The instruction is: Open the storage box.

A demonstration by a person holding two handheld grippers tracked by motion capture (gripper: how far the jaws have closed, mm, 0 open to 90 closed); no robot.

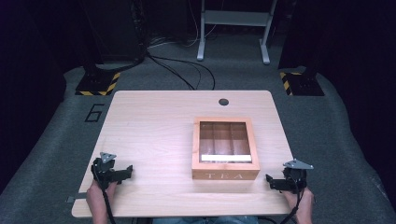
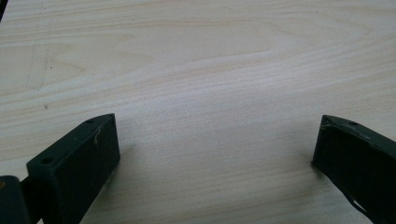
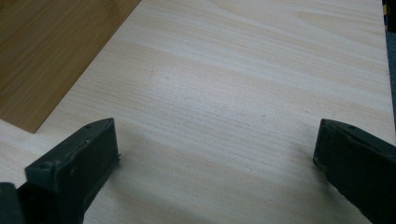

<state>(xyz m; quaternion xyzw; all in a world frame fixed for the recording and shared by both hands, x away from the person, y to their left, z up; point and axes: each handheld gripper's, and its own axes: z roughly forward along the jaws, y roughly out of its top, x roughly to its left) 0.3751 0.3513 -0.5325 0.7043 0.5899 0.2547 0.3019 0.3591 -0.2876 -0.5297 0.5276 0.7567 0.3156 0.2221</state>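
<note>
A wooden tea box [image 1: 226, 148] with a glass lid and the word TEA on its front stands right of the table's middle, lid closed. Its brown side wall [image 3: 46, 51] fills the upper left of the right gripper view. My left gripper [image 1: 127, 173] rests near the front left corner of the table, held by a hand, jaws wide apart over bare wood [image 2: 217, 140]. My right gripper [image 1: 270, 181] sits near the front right corner, just right of the box, also open with nothing between its jaws [image 3: 217, 144].
The light wooden table [image 1: 154, 126] has a round cable hole [image 1: 223, 101] at its far edge. Beyond it lie grey floor, black cables, two stands with yellow-black bases [image 1: 97, 83] and a white frame [image 1: 233, 28].
</note>
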